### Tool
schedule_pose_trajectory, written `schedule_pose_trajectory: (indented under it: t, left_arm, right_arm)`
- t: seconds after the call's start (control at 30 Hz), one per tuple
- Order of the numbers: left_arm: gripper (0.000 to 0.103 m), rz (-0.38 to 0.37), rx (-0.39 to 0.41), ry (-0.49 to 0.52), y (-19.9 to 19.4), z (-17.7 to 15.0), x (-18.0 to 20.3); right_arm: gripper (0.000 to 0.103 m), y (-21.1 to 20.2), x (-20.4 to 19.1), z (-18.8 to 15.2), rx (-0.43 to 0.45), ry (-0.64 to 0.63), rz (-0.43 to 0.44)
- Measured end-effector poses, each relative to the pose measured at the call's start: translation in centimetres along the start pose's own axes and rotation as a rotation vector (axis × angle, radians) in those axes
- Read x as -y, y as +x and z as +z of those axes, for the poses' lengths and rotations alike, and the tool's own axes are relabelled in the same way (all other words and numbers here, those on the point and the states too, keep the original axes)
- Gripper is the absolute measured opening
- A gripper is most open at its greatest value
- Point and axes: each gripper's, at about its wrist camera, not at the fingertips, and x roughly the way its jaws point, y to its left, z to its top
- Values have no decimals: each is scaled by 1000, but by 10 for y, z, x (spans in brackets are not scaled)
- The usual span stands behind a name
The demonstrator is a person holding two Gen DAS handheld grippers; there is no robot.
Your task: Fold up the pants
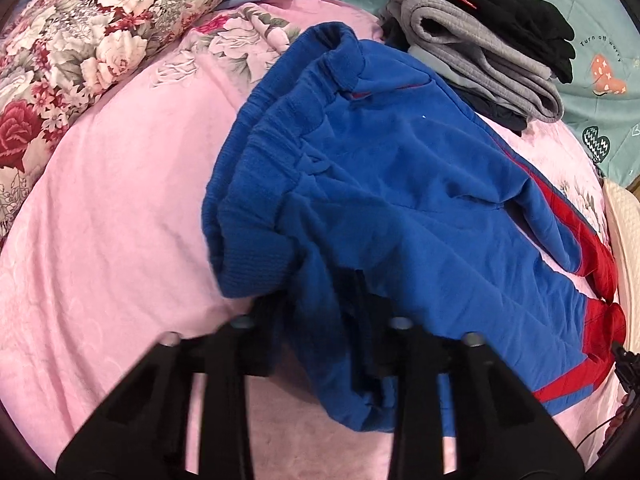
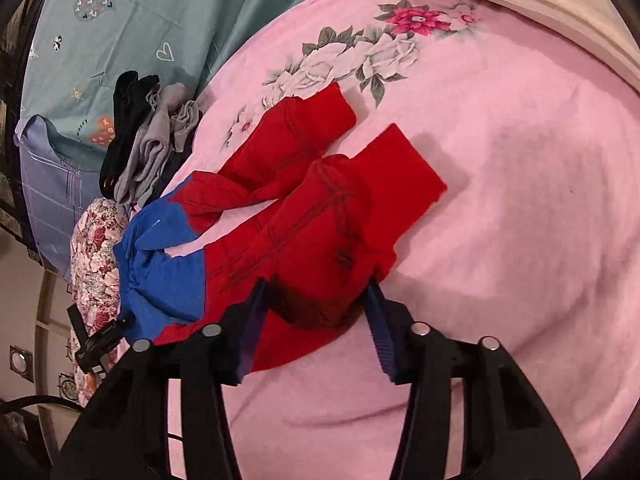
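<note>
From the left wrist, the left gripper [image 1: 326, 312] has blue cloth of the pants [image 1: 400, 184] bunched between its spread fingers; whether it pinches is unclear. One pair lies on the pink blanket [image 1: 120, 208], waistband at the far end.

From the right wrist, the right gripper [image 2: 316, 312] stands wide open around a red leg; two red cuffs [image 2: 400, 168] point away.

I see a pink blanket [image 1: 100, 200] covering the bed, a floral pillow [image 1: 80, 40] at its edge, a stack of folded black and grey clothes [image 1: 488, 40], and a teal patterned sheet [image 2: 132, 28] beyond.
</note>
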Motion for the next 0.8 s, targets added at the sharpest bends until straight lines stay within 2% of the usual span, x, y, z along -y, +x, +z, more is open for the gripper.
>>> schedule_pose_trajectory:
  t: [0.03,0.1,0.2,0.37,0.47,0.57,0.6,0.63,0.67,0.73,0.77,0.8]
  left_arm:
    - [12,-8,-3,-2,-2,1,0]
    - [9,-35,2,-18,-13,5,-3]
    - [7,-130,36,-64,-48,19,-16]
    - [6,-207,173,-80,-134,28,-39]
    - [6,-180,225,-9,-165,6,-44]
    - [8,-87,185,86,-156,-31,-46]
    - [12,-38,160,117,-146,-44,-48]
    - [20,14,106,150,-128,-62,-53]
    - [25,29,74,162,-119,-73,-60]
    - [51,103,31,159,-103,-92,-76]
    - [56,136,38,154,-102,-96,-84]
    - [64,139,48,141,-105,-96,-90]
  right_arm:
    - [6,3,-1,0,-15,5,28]
    - [6,-3,-10,-1,10,-33,2]
    - [6,-34,-24,6,69,-52,44]
    - [6,-108,-57,8,179,-124,79]
    - [6,-134,-68,-17,183,-159,84]
    - [6,-133,-61,-58,132,-160,43]
    - [9,-124,-55,-75,88,-159,6]
    - [20,-114,-49,-89,40,-160,-20]
    - [24,-100,-38,-106,-29,-142,-49]
    - [26,-88,-18,-123,-102,-70,-79]
    - [26,-93,-11,-122,-82,-47,-82]
    - [27,-105,-10,-113,-21,-52,-79]
